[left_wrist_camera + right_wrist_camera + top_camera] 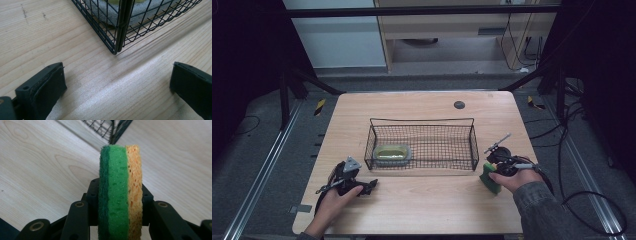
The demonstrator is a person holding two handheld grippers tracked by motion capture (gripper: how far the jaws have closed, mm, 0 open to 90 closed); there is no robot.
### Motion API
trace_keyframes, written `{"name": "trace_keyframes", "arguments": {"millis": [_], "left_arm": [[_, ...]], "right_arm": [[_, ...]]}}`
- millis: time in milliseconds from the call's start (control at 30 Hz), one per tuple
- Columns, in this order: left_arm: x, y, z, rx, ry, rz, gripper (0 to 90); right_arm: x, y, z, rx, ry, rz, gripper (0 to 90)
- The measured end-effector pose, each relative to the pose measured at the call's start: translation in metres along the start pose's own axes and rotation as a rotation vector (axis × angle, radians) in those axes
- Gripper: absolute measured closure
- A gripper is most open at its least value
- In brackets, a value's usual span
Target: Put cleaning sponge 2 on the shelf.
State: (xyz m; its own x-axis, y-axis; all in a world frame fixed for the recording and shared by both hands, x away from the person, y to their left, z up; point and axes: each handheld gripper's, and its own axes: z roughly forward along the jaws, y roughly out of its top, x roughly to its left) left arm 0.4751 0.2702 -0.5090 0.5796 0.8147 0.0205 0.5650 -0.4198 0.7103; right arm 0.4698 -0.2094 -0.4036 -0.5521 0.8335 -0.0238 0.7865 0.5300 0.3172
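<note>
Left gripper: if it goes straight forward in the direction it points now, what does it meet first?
Probably the near corner of the wire basket, which stands straight ahead between the open jaws of the left gripper. Only bare table lies before it; the exact gap is unclear.

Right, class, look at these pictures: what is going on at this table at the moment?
A person works at a wooden table with tongs in each hand. The right tongs are shut on a green and yellow sponge, held on edge near the right end of a black wire basket. A second sponge already lies inside the basket. The left tongs stand open over the table, at the basket's corner.
</note>
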Motion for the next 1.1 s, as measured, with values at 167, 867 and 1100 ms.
{"name": "trace_keyframes", "arguments": {"millis": [167,867,1100], "left_arm": [[0.0,0.0,0.0,0.0,0.0,0.0,0.0],[0.0,0.0,0.0,-0.005,-0.003,-0.002,0.0],[0.001,0.0,0.0,-0.005,-0.004,0.0,0.0]], "right_arm": [[-0.016,0.002,-0.018,-0.069,-0.049,0.0,64.1],[-0.067,0.065,-0.094,-0.312,-0.146,-0.019,64.2],[-0.062,0.082,-0.095,-0.316,-0.152,-0.043,64.2]]}}
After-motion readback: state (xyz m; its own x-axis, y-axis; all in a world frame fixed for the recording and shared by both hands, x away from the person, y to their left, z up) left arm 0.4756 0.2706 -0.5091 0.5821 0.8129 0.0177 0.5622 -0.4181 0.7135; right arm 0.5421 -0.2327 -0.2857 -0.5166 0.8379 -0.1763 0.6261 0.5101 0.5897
